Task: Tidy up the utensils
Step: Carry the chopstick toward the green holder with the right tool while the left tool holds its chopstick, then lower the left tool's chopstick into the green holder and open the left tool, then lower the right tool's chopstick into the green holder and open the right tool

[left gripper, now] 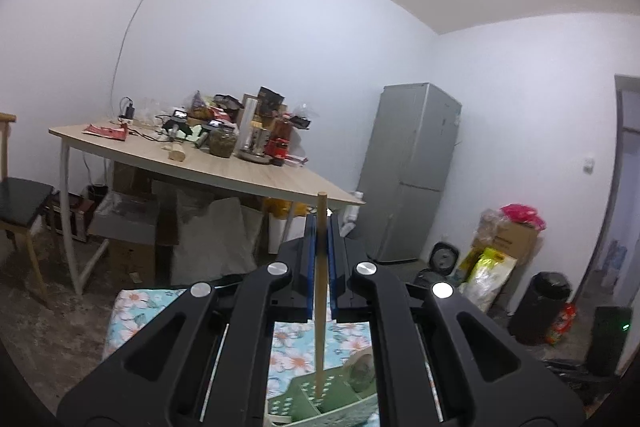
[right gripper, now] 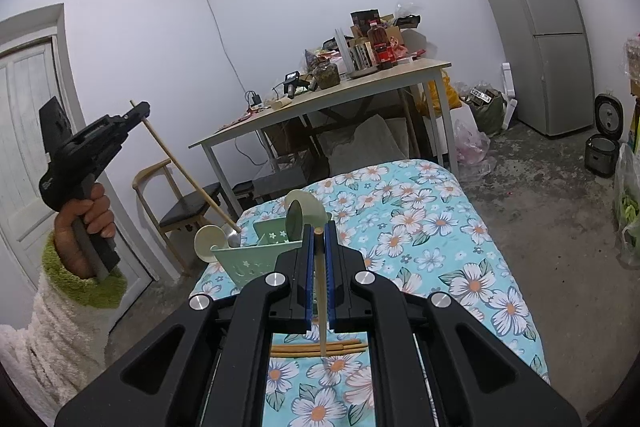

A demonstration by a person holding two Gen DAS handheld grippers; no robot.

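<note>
The green utensil caddy (right gripper: 266, 251) stands on the floral cloth (right gripper: 432, 227) at its near left corner and serves as the landmark for this step. A long-handled spoon (right gripper: 188, 169) hangs slantwise above and to the left of the caddy, its metal bowl just at the caddy's left rim; your left gripper (right gripper: 140, 111) is clamped on the top of its wooden handle. A single chopstick (right gripper: 320, 307) is pinched upright between the blue pads of your right gripper (right gripper: 319, 239), nearer to you than the caddy. More chopsticks (right gripper: 320, 347) lie flat on the cloth, on your side of the caddy.

The step in hand appears to be setting the spoon into a compartment. Keep the handle clamped until the bowl is inside the walls; bring the handle closer to upright so the bowl clears the rim and the pale round ends already standing in the caddy. Let go only once the bowl rests on the bottom.

Your left hand (right gripper: 86, 215) holds its gripper raised and roughly level, left of the caddy. Your right gripper tilts slightly downward toward the caddy.
</note>
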